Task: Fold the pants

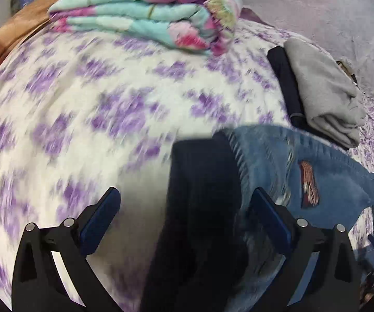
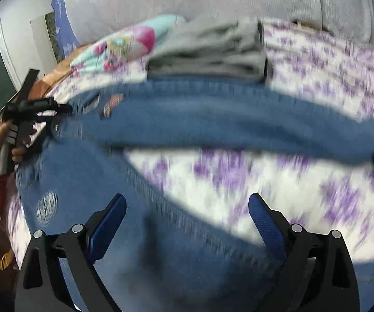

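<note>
jeans (image 2: 187,119) spread on the bed (image 1: 82,104) with legs apart, both grippers (image 1: 184,202) (image 2: 187,208) hover with jaws wide open, holding nothing, probably lining up a fold

Both black hand-held grippers with blue pads, left hand-held gripper (image 1: 184,202) and right hand-held gripper (image 2: 187,208), point downward, jaws spread wide, gripping nothing.

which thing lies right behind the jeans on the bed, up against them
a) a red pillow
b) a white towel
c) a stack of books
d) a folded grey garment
d: in the right wrist view a folded grey garment lies just past the far edge of the blue jeans on the purple-flowered bedcover; the colourful folded blanket is further off to the left.
</note>
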{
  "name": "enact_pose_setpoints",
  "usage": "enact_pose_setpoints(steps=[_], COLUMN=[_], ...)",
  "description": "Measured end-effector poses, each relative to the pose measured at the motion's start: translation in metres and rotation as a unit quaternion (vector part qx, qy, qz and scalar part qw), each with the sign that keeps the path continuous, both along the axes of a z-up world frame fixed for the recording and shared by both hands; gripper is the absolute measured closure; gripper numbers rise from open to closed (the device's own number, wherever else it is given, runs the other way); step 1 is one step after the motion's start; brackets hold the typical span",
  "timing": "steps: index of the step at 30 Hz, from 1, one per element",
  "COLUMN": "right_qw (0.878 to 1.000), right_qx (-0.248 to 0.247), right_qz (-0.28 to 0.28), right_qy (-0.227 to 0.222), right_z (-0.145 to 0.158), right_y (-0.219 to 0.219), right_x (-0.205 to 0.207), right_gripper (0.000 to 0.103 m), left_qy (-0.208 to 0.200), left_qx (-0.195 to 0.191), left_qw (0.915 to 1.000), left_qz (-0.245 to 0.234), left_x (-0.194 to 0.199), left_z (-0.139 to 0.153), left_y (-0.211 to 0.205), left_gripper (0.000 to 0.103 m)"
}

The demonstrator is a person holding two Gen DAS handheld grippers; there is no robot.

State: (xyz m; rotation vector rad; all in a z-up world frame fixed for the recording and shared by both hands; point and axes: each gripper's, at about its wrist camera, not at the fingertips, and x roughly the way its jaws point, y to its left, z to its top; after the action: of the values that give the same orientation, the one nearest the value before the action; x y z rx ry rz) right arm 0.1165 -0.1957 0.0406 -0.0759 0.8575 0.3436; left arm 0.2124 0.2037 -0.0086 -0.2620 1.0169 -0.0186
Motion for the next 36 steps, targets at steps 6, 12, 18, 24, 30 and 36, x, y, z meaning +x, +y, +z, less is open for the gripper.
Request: enact_pose_setpoints(steps=[6,12,18,24,30,36], right_qw=[0.999,0.998,0.998,0.994,0.986,0.985], right_qx=[-0.032,-0.024,-0.038,-0.057,-0.093,-0.126], right_qz=[0.012,0.041,0.039,0.085,0.136,0.113], right_qy=[0.028,0.037,-0.015,0.024,0.026,-0.045], right_z=[-0.018,-0.033,0.004,-0.018,-0.041,-0.012], right_y=[0.032,0.032,0.011,0.013,0.029,0.037], right_x=[0.078,0.090,0.125,0.183,0.180,0.121], right_gripper=[0.008,0.011,0.014,0.032,0.080,0.095], left_qy=[-0.005,-0.029,-0.023,-0.021,-0.021,-0.039], left_qx=[0.030,-0.036,-0.018,-0.024,-0.027,-0.049], left_qw=[0.9990,0.9986,0.9992,0.9990,0.9988,0.9975], left_qz=[-0.033,-0.024,-0.028,-0.033,-0.036,-0.032], left_x=[0.018,0.013,0.012,0.014,0.014,0.010], left_z=[-0.019,-0.015,-0.014,-0.013,-0.014,-0.011], left_y=[-0.016,0.001,-0.001,0.000,-0.001,0.005], left_gripper=[0.004,0.004,0.004,0.004,0.004,0.004])
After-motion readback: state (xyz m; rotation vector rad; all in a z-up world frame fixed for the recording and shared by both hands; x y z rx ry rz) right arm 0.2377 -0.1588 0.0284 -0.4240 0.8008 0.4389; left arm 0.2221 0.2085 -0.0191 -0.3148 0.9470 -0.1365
